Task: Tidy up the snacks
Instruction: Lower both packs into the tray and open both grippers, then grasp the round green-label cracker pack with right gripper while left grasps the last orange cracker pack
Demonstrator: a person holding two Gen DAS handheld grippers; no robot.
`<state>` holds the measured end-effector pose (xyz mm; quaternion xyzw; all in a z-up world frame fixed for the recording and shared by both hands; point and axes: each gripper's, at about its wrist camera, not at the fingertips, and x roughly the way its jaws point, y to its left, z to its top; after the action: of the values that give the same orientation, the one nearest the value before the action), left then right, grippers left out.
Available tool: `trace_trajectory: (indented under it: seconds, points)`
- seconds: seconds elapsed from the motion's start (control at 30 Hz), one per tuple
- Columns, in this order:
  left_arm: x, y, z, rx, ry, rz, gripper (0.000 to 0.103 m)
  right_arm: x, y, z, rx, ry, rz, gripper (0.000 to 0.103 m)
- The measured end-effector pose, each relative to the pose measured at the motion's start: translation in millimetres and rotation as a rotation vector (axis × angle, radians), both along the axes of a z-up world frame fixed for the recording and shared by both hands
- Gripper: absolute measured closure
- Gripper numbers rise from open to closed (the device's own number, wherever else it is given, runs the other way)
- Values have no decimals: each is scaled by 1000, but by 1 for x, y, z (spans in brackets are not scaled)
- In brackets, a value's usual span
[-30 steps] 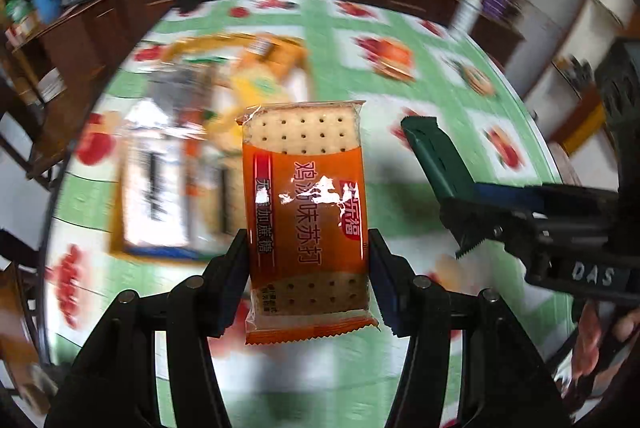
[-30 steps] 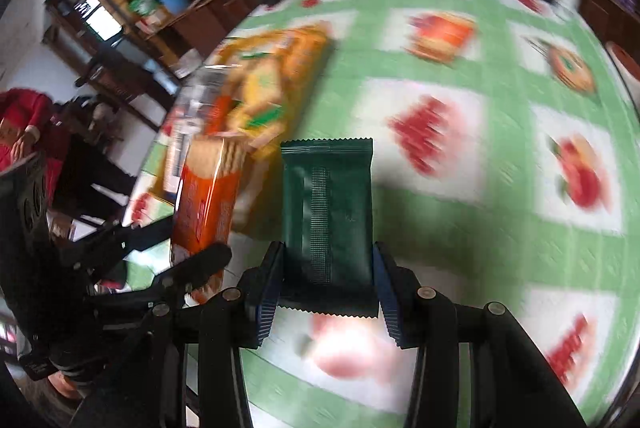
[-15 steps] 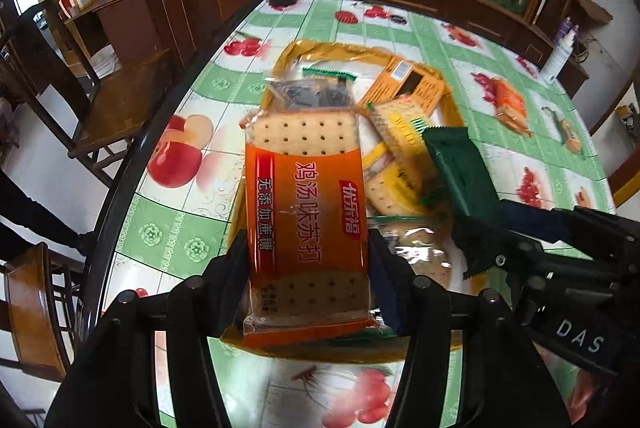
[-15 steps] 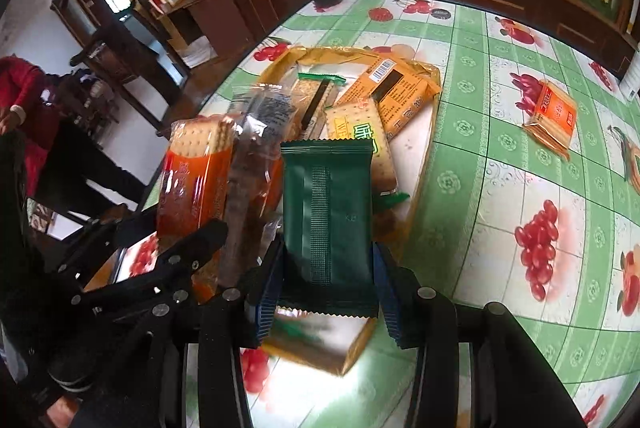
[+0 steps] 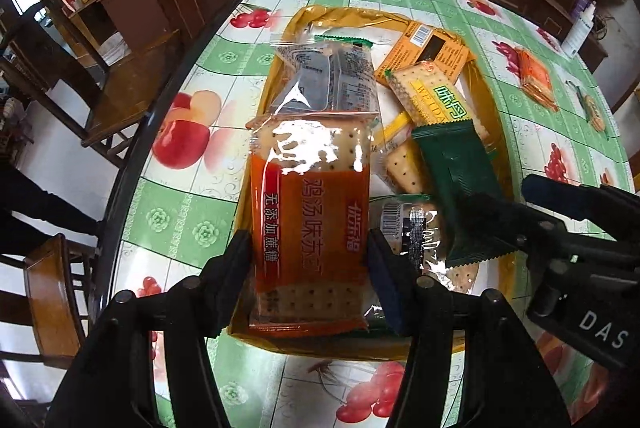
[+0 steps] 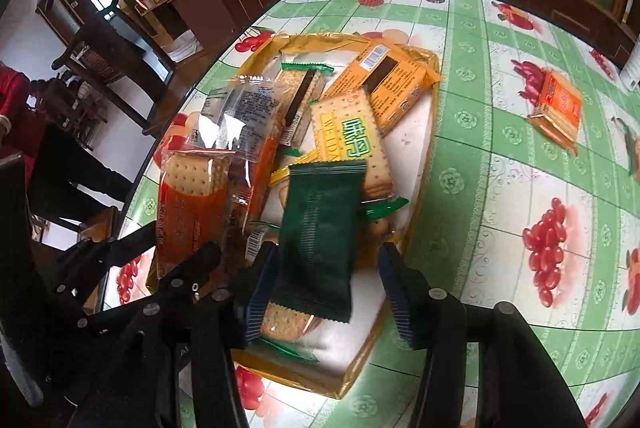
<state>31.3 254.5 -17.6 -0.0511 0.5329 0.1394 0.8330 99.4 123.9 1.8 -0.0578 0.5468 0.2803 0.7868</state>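
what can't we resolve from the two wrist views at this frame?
- Left wrist: the orange cracker pack in the left gripper covers the tray's near-left area.
- Right wrist: whether the dark green packet touches the right gripper's far finger; a gap shows, so it looks released.
- Both views: lower packs in the tray are buried under others.
- Right wrist: small item at the right edge, cut off.

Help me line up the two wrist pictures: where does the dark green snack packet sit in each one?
Left wrist: dark green packet right of centre, over the tray, beside the right gripper.
Right wrist: dark green packet low centre, between the open fingers of the right gripper.
Shared landmark: the yellow-green cracker pack just beyond it in the tray.
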Motion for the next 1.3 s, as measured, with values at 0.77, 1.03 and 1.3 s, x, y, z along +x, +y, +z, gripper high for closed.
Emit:
trace_trajectory:
  seconds: [0.77, 1.03, 1.3]
  points:
    - [17, -44, 51, -156, -87, 118, 39, -6, -92, 2, 28, 30, -55, 43]
    - [82, -118, 52, -101, -34, -58, 40, 59, -238, 7, 48, 7, -306, 37]
    - [124, -150, 34, -57, 18, -123, 40, 157, -356, 3, 113, 18, -493, 14]
